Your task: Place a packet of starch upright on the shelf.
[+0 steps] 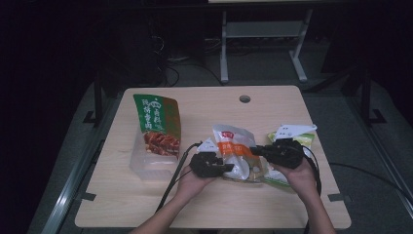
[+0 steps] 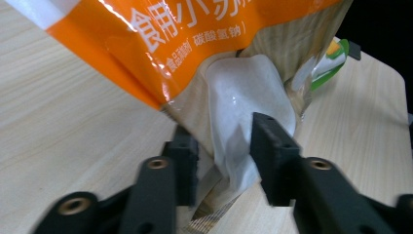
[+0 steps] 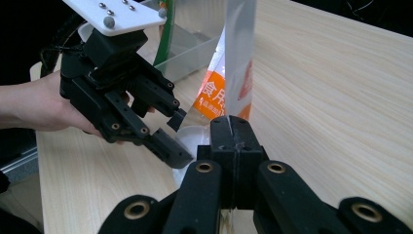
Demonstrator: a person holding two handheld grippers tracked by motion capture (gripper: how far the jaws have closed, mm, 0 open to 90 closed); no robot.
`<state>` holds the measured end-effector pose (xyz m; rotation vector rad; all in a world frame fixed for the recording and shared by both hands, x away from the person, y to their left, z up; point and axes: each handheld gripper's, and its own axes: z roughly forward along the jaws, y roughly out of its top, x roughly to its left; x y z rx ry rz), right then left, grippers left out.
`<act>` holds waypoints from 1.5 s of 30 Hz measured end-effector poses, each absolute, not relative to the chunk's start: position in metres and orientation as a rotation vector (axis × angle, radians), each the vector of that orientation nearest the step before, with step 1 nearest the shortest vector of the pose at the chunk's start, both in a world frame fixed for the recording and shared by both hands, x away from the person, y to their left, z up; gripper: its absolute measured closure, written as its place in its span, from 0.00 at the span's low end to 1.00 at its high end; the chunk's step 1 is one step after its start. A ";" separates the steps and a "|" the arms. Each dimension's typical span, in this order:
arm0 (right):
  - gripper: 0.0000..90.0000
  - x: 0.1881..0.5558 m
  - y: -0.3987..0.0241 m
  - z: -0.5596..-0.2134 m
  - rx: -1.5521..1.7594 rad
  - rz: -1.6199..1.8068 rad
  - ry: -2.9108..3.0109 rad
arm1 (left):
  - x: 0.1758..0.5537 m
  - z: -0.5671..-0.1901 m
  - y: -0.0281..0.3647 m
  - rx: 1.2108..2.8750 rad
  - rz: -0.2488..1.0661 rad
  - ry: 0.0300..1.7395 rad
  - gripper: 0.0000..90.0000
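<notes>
1. High view: orange-and-white pouch (image 1: 237,152) lying on the counter (image 1: 146,204) right of centre, propped between both hands; green pouch (image 1: 157,124) leaning in a clear tub (image 1: 146,165) at left, well apart; a green-edged packet (image 1: 297,139) tucked behind the right hand.
2. Right gripper view: right hand-held gripper (image 3: 229,127) clamped tight on the pouch's clear top seam, holding it upright; left hand-held gripper (image 3: 168,134) coming in low at the side.
3. Left gripper view: left hand-held gripper (image 2: 223,158) narrowed about halfway, jaws straddling the white bulge of contents in the lower corner; left pad seemingly touching film, right pad just beside it; no firm pinch visible yet.
4. Risks, as judged: slick film sliding out of a partial pinch; squeezing the powder bulge instead of flat film, so grip rolls off; opposing pulls tearing the seam unevenly and spilling contents onto the counter; pouch twisting free of the thin seam hold if pulled sideways.
</notes>
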<state>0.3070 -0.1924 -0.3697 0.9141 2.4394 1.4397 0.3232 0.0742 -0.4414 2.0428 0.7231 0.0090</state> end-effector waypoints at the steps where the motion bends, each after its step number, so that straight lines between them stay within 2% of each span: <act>1: 1.00 0.307 -0.192 -0.370 0.915 1.437 2.440 | 0.323 -0.441 0.074 2.042 0.013 0.727 0.79; 5: 1.00 0.308 -0.194 -0.372 0.930 1.440 2.436 | 0.322 -0.438 0.075 2.025 0.047 0.726 0.95; 9: 1.00 0.308 -0.195 -0.373 0.933 1.439 2.434 | 0.319 -0.437 0.074 2.039 0.086 0.716 0.99; 17: 0.98 0.311 -0.197 -0.376 0.954 1.444 2.434 | 0.313 -0.436 0.078 2.050 0.177 0.695 1.00; 19: 0.94 0.313 -0.196 -0.377 0.958 1.423 2.449 | 0.312 -0.436 0.079 2.053 0.186 0.689 1.00; 21: 0.85 0.316 -0.194 -0.381 0.988 1.386 2.477 | 0.311 -0.436 0.080 2.056 0.192 0.687 1.00; 27: 0.79 0.325 -0.186 -0.389 1.009 1.371 2.562 | 0.308 -0.436 0.083 2.065 0.205 0.680 1.00; 33: 0.84 0.329 -0.172 -0.391 1.002 1.329 2.590 | 0.306 -0.436 0.084 2.069 0.218 0.670 1.00; 37: 0.96 0.328 -0.164 -0.393 0.978 1.304 2.611 | 0.306 -0.436 0.086 2.077 0.216 0.665 1.00; 40: 0.99 0.326 -0.162 -0.392 0.964 1.286 2.606 | 0.304 -0.435 0.088 2.076 0.210 0.668 0.98; 41: 0.99 0.325 -0.162 -0.392 0.971 1.286 2.605 | 0.304 -0.435 0.089 2.078 0.215 0.675 0.96; 43: 0.99 0.324 -0.163 -0.391 0.958 1.297 2.588 | 0.301 -0.436 0.090 2.080 0.222 0.686 0.85; 45: 1.00 0.323 -0.164 -0.390 0.955 1.321 2.586 | 0.297 -0.437 0.091 2.084 0.228 0.686 0.81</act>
